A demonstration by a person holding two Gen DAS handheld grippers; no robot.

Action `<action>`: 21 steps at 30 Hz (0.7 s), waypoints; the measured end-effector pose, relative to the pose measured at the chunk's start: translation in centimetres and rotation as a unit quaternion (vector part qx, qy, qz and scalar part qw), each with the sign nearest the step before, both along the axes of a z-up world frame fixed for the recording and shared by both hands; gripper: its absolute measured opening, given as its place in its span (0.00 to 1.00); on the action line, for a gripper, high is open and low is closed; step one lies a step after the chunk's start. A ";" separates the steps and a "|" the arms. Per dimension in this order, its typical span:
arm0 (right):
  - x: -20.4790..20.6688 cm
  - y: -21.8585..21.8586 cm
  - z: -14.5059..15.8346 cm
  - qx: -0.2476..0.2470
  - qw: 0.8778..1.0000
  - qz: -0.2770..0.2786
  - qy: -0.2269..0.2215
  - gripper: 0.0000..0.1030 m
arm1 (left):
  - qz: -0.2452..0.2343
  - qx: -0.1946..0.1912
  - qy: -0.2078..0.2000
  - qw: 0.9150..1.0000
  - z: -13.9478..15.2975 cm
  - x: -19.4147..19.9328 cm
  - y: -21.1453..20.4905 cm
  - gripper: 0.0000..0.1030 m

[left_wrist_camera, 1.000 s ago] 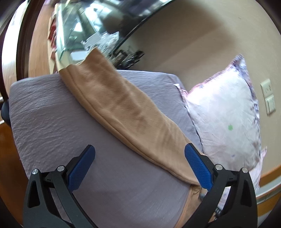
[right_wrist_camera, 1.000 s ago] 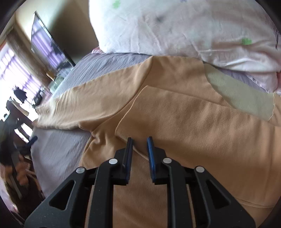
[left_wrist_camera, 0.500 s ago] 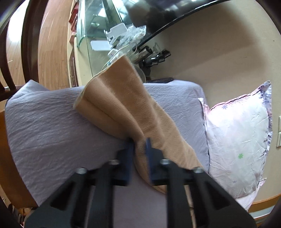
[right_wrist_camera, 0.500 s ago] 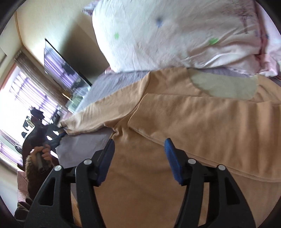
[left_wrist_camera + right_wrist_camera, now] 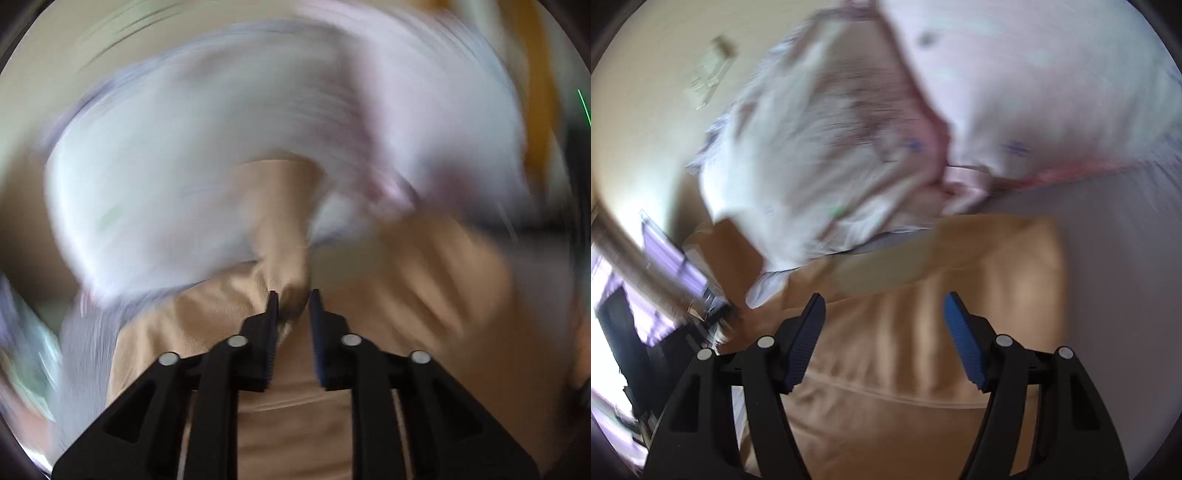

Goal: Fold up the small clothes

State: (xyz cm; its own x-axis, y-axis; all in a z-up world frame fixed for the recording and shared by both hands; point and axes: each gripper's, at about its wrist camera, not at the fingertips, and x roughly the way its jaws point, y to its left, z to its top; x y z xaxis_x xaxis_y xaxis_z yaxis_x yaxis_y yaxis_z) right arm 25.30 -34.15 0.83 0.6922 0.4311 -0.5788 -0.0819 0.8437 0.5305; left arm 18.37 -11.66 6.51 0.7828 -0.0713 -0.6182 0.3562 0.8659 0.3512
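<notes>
Left wrist view, heavily blurred: the left gripper (image 5: 291, 295) is seen with its fingers drawn narrow, a bunched fold of the tan garment (image 5: 424, 295) pinched between them and standing up from the tips. The remaining cloth is spread beneath, against a pale pillow (image 5: 166, 166). Right wrist view: the right gripper (image 5: 884, 306) is held with fingers wide apart, nothing between them, above the tan garment (image 5: 960, 314), which is laid on the lilac sheet (image 5: 1115, 258) just below two pillows (image 5: 1034, 92).

A home bedroom: floral pillows (image 5: 820, 155) lean on a lilac bedsheet (image 5: 1115, 258) (wall switch (image 5: 709, 70) above).
</notes>
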 end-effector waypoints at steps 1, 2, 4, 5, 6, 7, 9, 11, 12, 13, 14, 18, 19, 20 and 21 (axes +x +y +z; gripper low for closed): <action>0.4 -0.4 -0.7 0.004 1.000 -0.005 0.010 0.64 | -0.029 0.079 -0.023 0.996 -2.7 -1.4 -3.6 0.19; 0.8 -1.3 -1.6 0.014 0.999 -0.009 0.028 0.63 | -0.047 0.140 -0.053 0.988 -4.9 -3.1 -5.7 0.19; 1.2 -1.8 -2.6 0.020 0.999 -0.004 0.046 0.50 | -0.070 0.176 -0.083 0.978 -6.3 -5.5 -6.6 0.28; 1.5 -1.8 -2.9 0.017 0.998 0.003 0.054 0.46 | -0.079 0.168 -0.081 0.979 -6.3 -6.9 -6.0 0.44; 1.8 -1.5 -3.1 0.011 0.998 0.012 0.058 0.41 | -0.079 0.156 -0.076 0.982 -6.0 -7.5 -5.2 0.51; 1.8 -0.9 -3.4 0.004 0.998 0.018 0.060 0.39 | -0.074 0.134 -0.071 0.986 -5.3 -8.4 -3.7 0.62; 2.4 0.6 -3.5 -0.019 0.997 0.038 0.067 0.37 | -0.057 0.107 -0.062 0.991 -4.3 -9.6 -0.9 0.66; 3.1 2.3 -4.0 -0.046 0.995 0.050 0.073 0.37 | -0.033 0.086 -0.041 0.995 -3.8 -10.1 2.2 0.68; 3.4 2.8 -4.0 -0.056 0.994 0.052 0.077 0.35 | -0.010 0.071 -0.022 0.997 -3.7 -10.2 4.4 0.68; 3.7 3.5 -4.3 -0.068 0.993 0.057 0.082 0.29 | 0.010 0.059 -0.006 0.998 -3.8 -10.0 5.8 0.68; 4.0 4.4 -4.7 -0.082 0.991 0.063 0.085 0.25 | 0.028 0.049 0.009 0.998 -4.0 -10.1 7.2 0.68; 3.1 7.3 -4.8 -0.159 0.983 0.067 0.054 0.05 | 0.096 0.018 0.044 0.994 -4.8 -10.6 12.3 0.68; 2.9 7.4 -4.5 -0.165 0.983 0.065 0.045 0.04 | 0.104 0.014 0.052 0.993 -5.1 -10.7 12.9 0.68; 2.4 7.5 -3.8 -0.171 0.983 0.057 0.025 0.04 | 0.110 0.010 0.060 0.992 -5.5 -10.6 13.3 0.68; 1.7 7.2 -2.8 -0.172 0.984 0.048 0.003 0.04 | 0.113 0.007 0.066 0.991 -5.9 -10.5 13.4 0.68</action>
